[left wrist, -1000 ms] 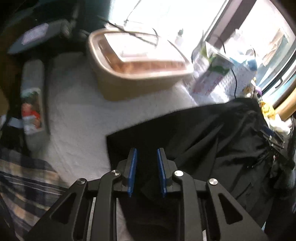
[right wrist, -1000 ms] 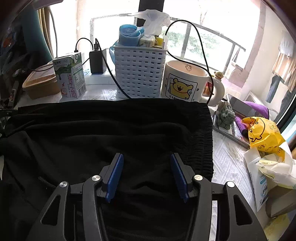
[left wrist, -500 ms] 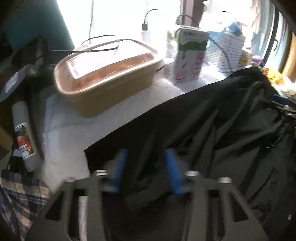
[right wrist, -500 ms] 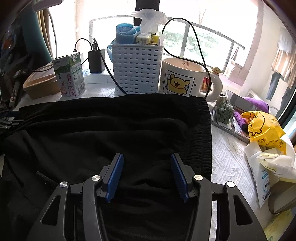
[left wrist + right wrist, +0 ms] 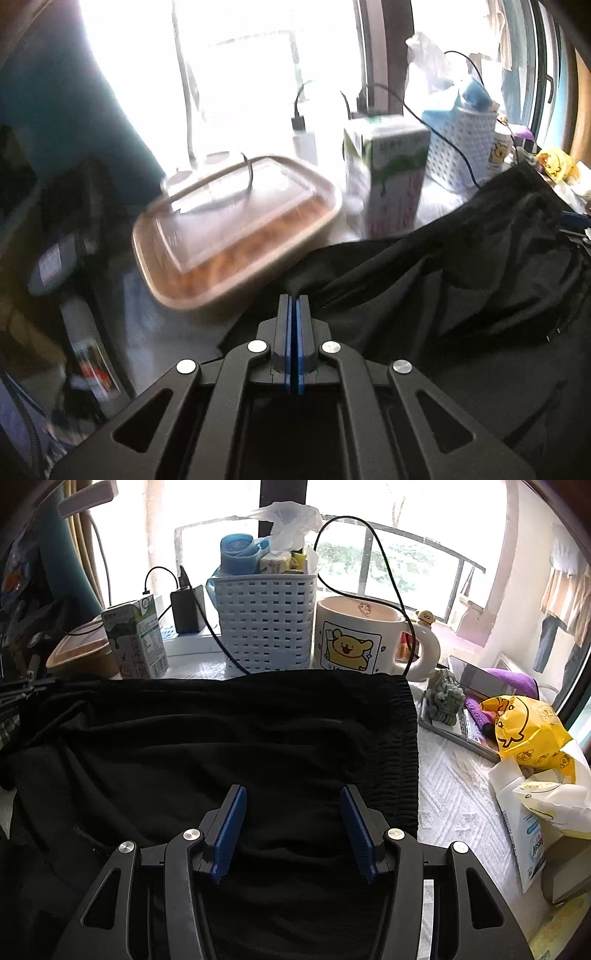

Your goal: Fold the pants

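Left gripper (image 5: pixel 294 301) has its blue pads pressed flat together at a raised edge of the black pants (image 5: pixel 229 738), though whether cloth is pinched between them I cannot tell. From those tips the fabric runs off to the right and ahead in long creases. Right gripper (image 5: pixel 293 794) hovers with jaws apart above the pants. The elastic waistband (image 5: pixel 408 746) sits just right of them, running away toward the bear mug (image 5: pixel 354 638).

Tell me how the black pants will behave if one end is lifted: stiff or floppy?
Probably floppy: the black pants already lie in soft creases. The free part would likely sag and drag, perhaps brushing the milk carton beside them. The gathered waistband looks thicker, so it may hang heavier.
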Motion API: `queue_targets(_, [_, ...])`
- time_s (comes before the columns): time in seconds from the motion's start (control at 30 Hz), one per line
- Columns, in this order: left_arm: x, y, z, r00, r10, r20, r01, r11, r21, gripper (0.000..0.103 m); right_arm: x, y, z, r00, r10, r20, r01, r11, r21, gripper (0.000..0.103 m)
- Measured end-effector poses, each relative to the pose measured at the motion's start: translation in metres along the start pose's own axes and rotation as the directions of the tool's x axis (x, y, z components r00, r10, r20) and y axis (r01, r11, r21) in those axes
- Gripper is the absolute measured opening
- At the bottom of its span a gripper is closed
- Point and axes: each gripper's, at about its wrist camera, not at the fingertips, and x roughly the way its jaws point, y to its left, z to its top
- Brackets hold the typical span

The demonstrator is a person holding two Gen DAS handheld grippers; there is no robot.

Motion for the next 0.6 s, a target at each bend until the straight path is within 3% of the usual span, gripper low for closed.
queue_targets(0.13, [0.007, 0.003, 0.01, 0.999, 0.036, -0.021, -0.036, 0.999, -0.011, 0.002, -0.001, -0.004, 0.002, 1.0, -0.011, 0.009, 0.011, 1.0, 0.017, 0.055])
queue_targets(0.2, [0.002, 0.004, 0.011, 0.999, 0.024, -0.028, -0.024, 1.0, -0.015, 0.007, -0.008, -0.007, 0.003, 0.999, -0.021, 0.027, 0.02, 0.999, 0.03, 0.055])
queue_targets(0.23, [-0.007, 0.007, 0.008, 1.0, 0.012, -0.022, -0.012, 1.0, -0.015, 0.027, -0.011, -0.008, 0.004, 0.999, -0.024, 0.034, 0.023, 0.999, 0.034, 0.056])
queue_targets(0.27, [-0.015, 0.007, 0.006, 1.0, 0.001, -0.01, -0.001, 1.0, -0.013, 0.057, -0.018, -0.01, 0.004, 0.998, -0.031, 0.047, 0.029, 0.999, 0.04, 0.056])
queue_targets(0.3, [-0.025, 0.008, 0.003, 1.0, -0.005, 0.0, 0.005, 1.0, -0.013, 0.068, -0.022, -0.012, 0.004, 0.998, -0.036, 0.052, 0.034, 0.998, 0.043, 0.056])
queue_targets(0.33, [-0.036, 0.01, -0.001, 1.0, -0.013, 0.012, 0.014, 1.0, -0.018, 0.073, -0.027, -0.014, 0.004, 0.997, -0.046, 0.057, 0.043, 0.998, 0.046, 0.056])
queue_targets(0.4, [-0.056, 0.014, -0.013, 0.999, -0.049, 0.017, 0.049, 0.998, -0.036, 0.073, -0.043, -0.017, 0.001, 0.995, -0.062, 0.073, 0.058, 0.997, 0.058, 0.057])
queue_targets(0.47, [-0.073, 0.019, -0.029, 0.996, -0.088, 0.001, 0.088, 0.994, -0.064, 0.073, -0.056, -0.02, -0.004, 0.994, -0.072, 0.084, 0.067, 0.996, 0.066, 0.069])
queue_targets(0.6, [-0.103, 0.017, -0.069, 0.984, -0.173, -0.036, 0.169, 0.981, -0.098, 0.073, -0.086, -0.021, -0.02, 0.991, -0.085, 0.103, 0.077, 0.993, 0.084, 0.078])
